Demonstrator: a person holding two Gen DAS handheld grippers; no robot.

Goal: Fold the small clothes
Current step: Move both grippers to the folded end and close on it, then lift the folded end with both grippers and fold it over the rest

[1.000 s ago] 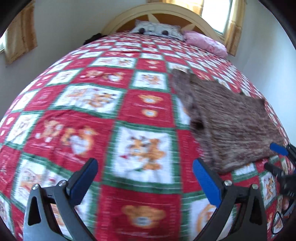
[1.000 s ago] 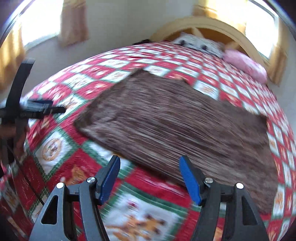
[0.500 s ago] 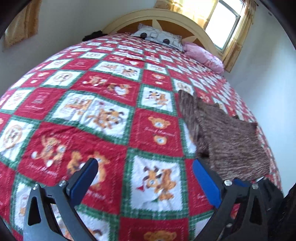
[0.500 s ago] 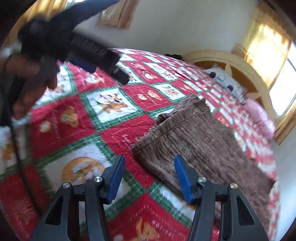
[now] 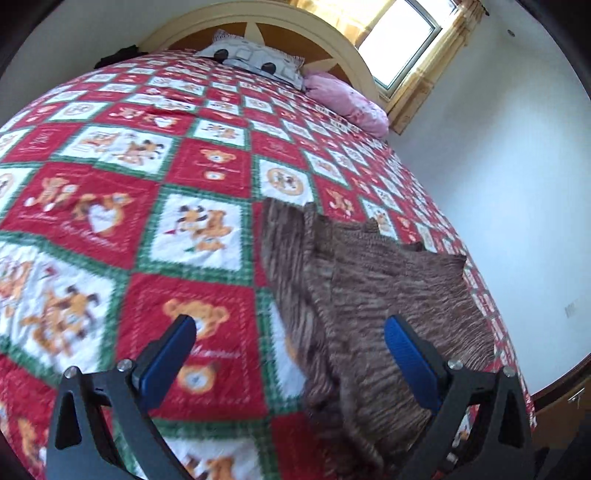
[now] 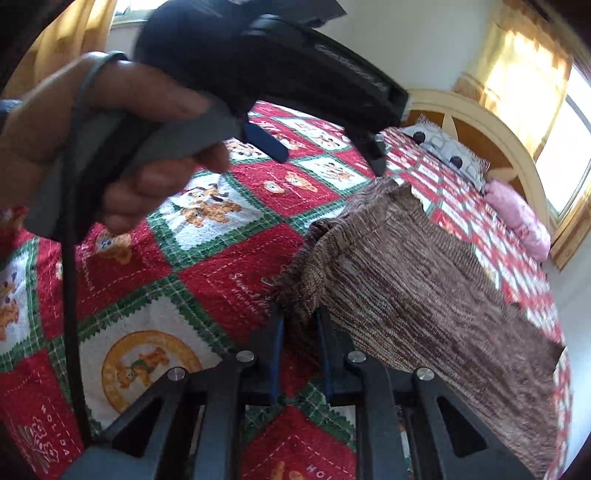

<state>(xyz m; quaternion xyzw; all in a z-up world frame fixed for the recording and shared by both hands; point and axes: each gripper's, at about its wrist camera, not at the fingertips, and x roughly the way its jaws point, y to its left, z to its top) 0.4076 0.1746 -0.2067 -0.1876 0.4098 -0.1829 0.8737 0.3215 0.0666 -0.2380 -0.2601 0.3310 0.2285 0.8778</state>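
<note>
A brown knitted garment [image 5: 373, 295] lies on the red, green and white bear quilt [image 5: 207, 280], one side doubled over in a fold. My left gripper [image 5: 291, 354] hovers open above its near left edge, with nothing between the blue pads. In the right wrist view the same garment [image 6: 424, 291] spreads away to the right. My right gripper [image 6: 300, 325] is at its near corner; the jaws are closing, the cloth is bunched between them and the pads pinch it. The left gripper [image 6: 325, 155] hangs open above the quilt, held by a hand [image 6: 110, 147].
A grey patterned pillow [image 5: 255, 62] and a pink pillow [image 5: 347, 101] lie against the curved headboard [image 5: 258, 26] below a window [image 5: 402, 40]. The bed's right edge runs close to a white wall [image 5: 517, 184]. A black cable [image 6: 70, 295] hangs from the left hand.
My right gripper has dropped to the garment's near corner and narrowed its jaws around the cloth. The left gripper has swung right toward the garment and stayed open.
</note>
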